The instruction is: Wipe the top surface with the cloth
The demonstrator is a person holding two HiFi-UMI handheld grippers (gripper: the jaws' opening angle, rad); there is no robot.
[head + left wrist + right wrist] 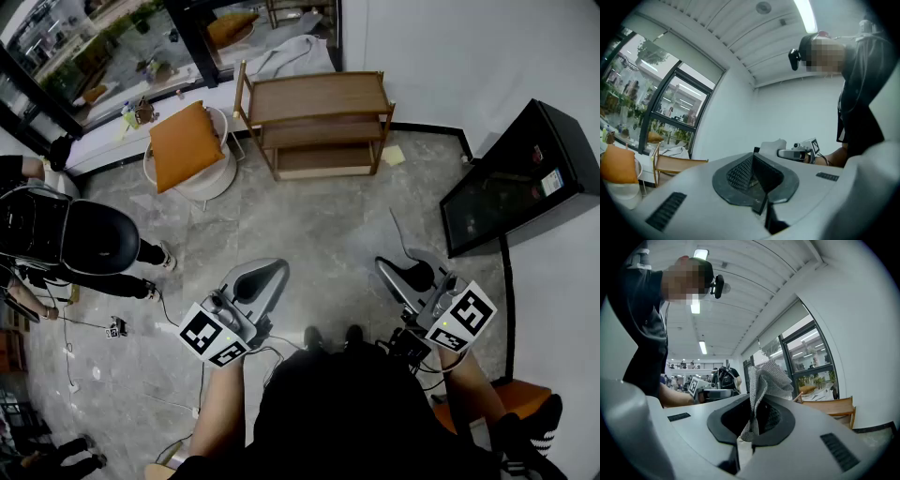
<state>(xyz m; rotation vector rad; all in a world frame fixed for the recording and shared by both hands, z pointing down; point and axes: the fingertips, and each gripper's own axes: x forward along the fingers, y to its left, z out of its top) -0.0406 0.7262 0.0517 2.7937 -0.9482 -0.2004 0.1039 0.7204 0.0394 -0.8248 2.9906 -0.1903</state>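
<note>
**Short of the shelf: cloth pinched, wiping not begun**

At the left edge of the head view is a bystander (66, 239), with an orange cushion (183, 145) on a white chair (220, 183) beyond. The left gripper (270, 270) is held low over the grey floor (328, 225). Its own view shows the 2 jaws pressed together with nothing between them.

Ahead, well apart from both tools, stands the wooden shelf unit (314, 127). Its bare top board (314, 94) is likely the surface to wipe.

The right gripper (751, 416) is clamped on the cloth (768, 378), a grey waffle-weave piece that rises from the jaws in loose folds and flops over. It looks light, soft and limp, so it will probably drape and bunch rather than hold a shape. A pinch at 1 edge, as here, leaves a free flap to drag across the board, though pressing it flat may call for a fuller bunch.

At far right sits a black cabinet (520, 173).
</note>
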